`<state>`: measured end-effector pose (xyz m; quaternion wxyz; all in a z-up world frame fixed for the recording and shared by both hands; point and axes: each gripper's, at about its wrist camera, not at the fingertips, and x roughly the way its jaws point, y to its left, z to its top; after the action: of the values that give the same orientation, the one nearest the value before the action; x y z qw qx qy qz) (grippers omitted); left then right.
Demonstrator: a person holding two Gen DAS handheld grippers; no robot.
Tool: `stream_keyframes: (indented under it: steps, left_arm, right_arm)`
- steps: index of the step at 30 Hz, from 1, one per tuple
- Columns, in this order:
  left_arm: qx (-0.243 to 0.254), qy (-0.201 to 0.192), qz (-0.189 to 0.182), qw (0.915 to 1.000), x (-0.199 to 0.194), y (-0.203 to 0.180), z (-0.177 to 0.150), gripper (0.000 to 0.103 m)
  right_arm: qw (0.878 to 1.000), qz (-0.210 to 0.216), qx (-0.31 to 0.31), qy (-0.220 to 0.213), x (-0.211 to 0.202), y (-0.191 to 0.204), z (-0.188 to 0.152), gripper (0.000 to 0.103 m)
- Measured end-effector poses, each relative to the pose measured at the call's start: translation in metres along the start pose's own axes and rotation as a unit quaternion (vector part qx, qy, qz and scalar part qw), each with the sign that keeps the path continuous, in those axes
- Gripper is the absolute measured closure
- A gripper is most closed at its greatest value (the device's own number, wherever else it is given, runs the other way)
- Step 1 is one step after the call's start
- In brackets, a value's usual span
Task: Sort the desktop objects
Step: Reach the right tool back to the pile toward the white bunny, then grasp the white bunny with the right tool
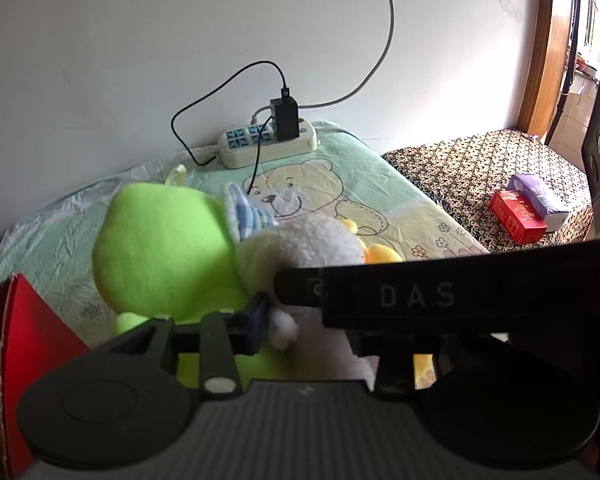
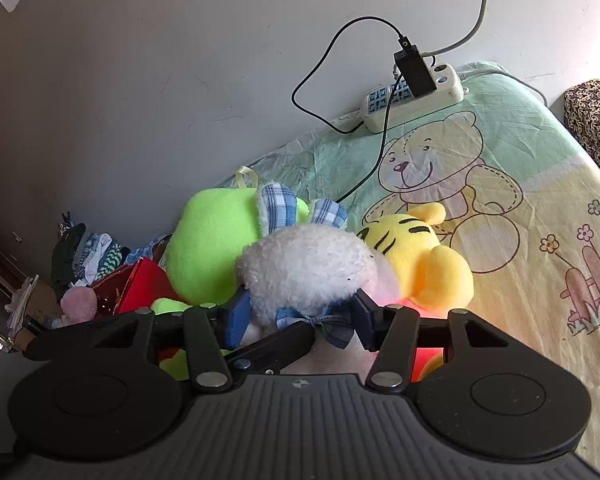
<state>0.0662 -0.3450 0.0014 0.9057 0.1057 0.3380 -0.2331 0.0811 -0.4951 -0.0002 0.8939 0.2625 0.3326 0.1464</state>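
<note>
My right hand-held gripper (image 2: 300,316) is clamped on the white plush (image 2: 312,268), a blue pad pressed in on each side just above its checked bow. The plush lies on the table (image 2: 540,184), which has a green/yellow bear-print cover, w/ a lime green plush (image 2: 212,240) touching it on the left and a yellow tiger plush (image 2: 424,256) touching on the right.

My left hand-held gripper (image 1: 300,320): its left blue pad sits against the white plush (image 1: 312,240) low down, but its right finger is hidden behind the other tool's black bar marked "DAS", so I can't tell if it's gripping or how wide it is.

A red box (image 1: 24,340) sits at the table's left edge, next to the lime green plush. A white power strip (image 2: 412,96) w/ a black charger plugged in lies by the wall at the back, well apart from the toys.
</note>
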Motion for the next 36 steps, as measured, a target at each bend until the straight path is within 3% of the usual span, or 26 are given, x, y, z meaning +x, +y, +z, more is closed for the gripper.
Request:
stream_keyframes:
  steps: [3, 4, 6, 7, 10, 14, 15, 16, 18, 19, 21, 22, 24, 26, 28, 31, 33, 36]
  left_arm:
    - [0.006, -0.011, -0.002, 0.9999, -0.009, -0.007, -0.001, 0.072]
    - [0.006, -0.015, -0.006, 0.9998, -0.014, -0.008, -0.001, 0.081]
    - [0.005, -0.028, -0.021, 0.9994, -0.028, -0.010, -0.001, 0.102]
    - [0.004, -0.034, -0.028, 0.9990, -0.035, -0.010, -0.001, 0.103]
    - [0.002, -0.034, -0.038, 0.9987, -0.042, -0.011, -0.004, 0.103]
    - [-0.020, -0.002, -0.042, 0.9989, -0.029, 0.000, -0.020, 0.096]
    - [-0.029, 0.009, -0.050, 0.9983, -0.025, 0.004, -0.024, 0.088]
    - [-0.035, 0.018, -0.056, 0.9977, -0.022, 0.006, -0.027, 0.087]
    - [-0.046, 0.026, -0.069, 0.9962, -0.021, 0.010, -0.033, 0.080]
    - [-0.048, 0.024, -0.074, 0.9958, -0.023, 0.010, -0.034, 0.077]
    - [-0.047, 0.015, -0.080, 0.9956, -0.033, 0.008, -0.037, 0.059]
    - [-0.043, 0.010, -0.077, 0.9960, -0.036, 0.007, -0.037, 0.054]
    - [-0.034, 0.001, -0.072, 0.9969, -0.040, 0.003, -0.036, 0.050]
    - [-0.032, 0.000, -0.074, 0.9967, -0.040, 0.000, -0.035, 0.049]
    - [-0.030, 0.002, -0.073, 0.9968, -0.036, -0.005, -0.033, 0.046]
    - [-0.020, 0.015, -0.066, 0.9975, -0.021, -0.013, -0.032, 0.045]
    - [-0.021, 0.030, -0.066, 0.9971, -0.011, -0.017, -0.034, 0.051]
    - [-0.030, 0.044, -0.080, 0.9954, -0.002, -0.018, -0.037, 0.051]
  right_arm:
    - [1.000, 0.013, 0.012, -0.011, -0.013, -0.005, 0.000, 0.058]
    - [1.000, 0.018, 0.013, -0.021, -0.020, -0.006, 0.000, 0.067]
    - [0.999, 0.028, 0.014, -0.043, -0.035, -0.004, 0.001, 0.101]
    - [0.999, 0.025, 0.015, -0.045, -0.038, -0.002, 0.000, 0.101]
    - [0.998, -0.001, 0.023, -0.051, -0.044, 0.002, -0.003, 0.096]
    - [0.997, -0.034, 0.027, -0.058, -0.044, 0.000, -0.013, 0.071]
    - [0.997, -0.043, 0.016, -0.056, -0.043, 0.002, -0.016, 0.068]
    - [0.997, -0.057, 0.002, -0.057, -0.043, 0.006, -0.021, 0.065]
    - [0.994, -0.086, -0.022, -0.065, -0.042, 0.013, -0.028, 0.047]
    - [0.992, -0.100, -0.033, -0.072, -0.043, 0.017, -0.030, 0.043]
    - [0.988, -0.118, -0.046, -0.090, -0.047, 0.023, -0.033, 0.041]
    - [0.986, -0.120, -0.049, -0.101, -0.051, 0.026, -0.032, 0.041]
    - [0.986, -0.109, -0.046, -0.117, -0.059, 0.024, -0.027, 0.033]
    - [0.985, -0.125, -0.048, -0.104, -0.052, 0.018, -0.020, 0.026]
    - [0.988, -0.127, -0.041, -0.081, -0.042, 0.009, -0.014, 0.026]
    - [0.996, -0.070, 0.015, -0.055, -0.035, -0.009, -0.014, 0.026]
    - [0.997, -0.032, 0.054, -0.038, -0.031, -0.021, -0.014, 0.045]
    - [0.999, -0.035, 0.018, -0.024, -0.031, -0.019, -0.018, 0.045]
